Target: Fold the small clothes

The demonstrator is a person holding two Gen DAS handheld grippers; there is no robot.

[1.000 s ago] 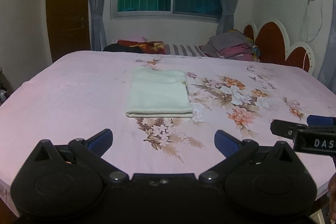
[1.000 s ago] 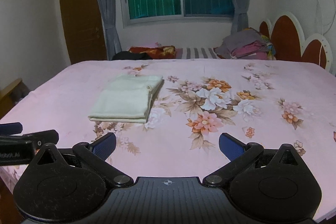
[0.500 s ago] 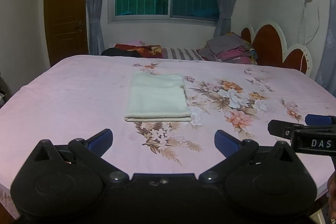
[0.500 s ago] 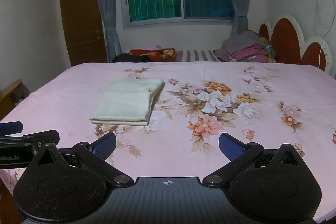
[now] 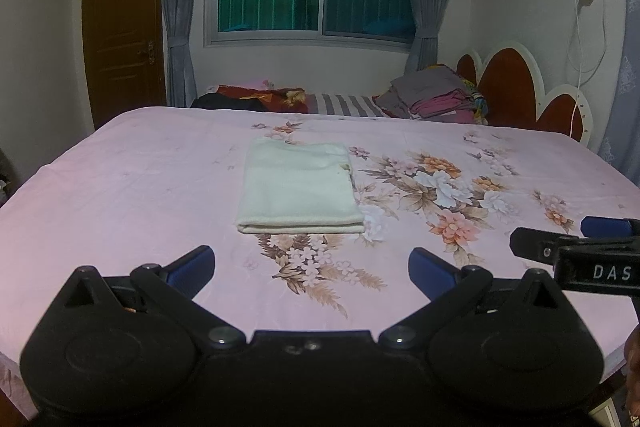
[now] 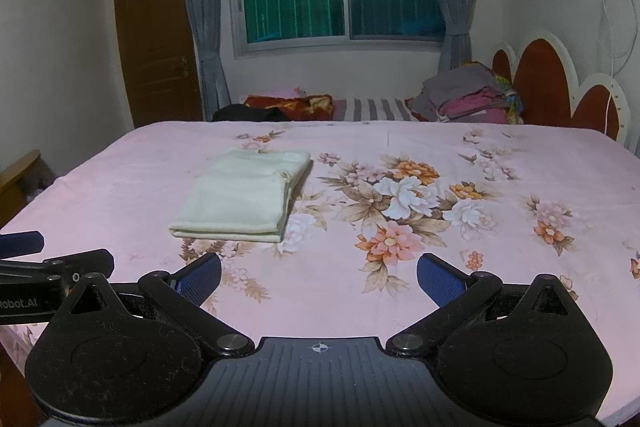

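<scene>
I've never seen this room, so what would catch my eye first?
A cream garment, folded into a neat rectangle, lies alone mid-bed on the pink floral sheet. Both grippers, left and right, hover at the near edge with jaws wide apart, holding nothing. A clothes pile sits by the headboard.

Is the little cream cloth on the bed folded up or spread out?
Folded. The cream cloth lies as a neat rectangle on the pink bedsheet, with stacked layers showing along its near edge.
</scene>
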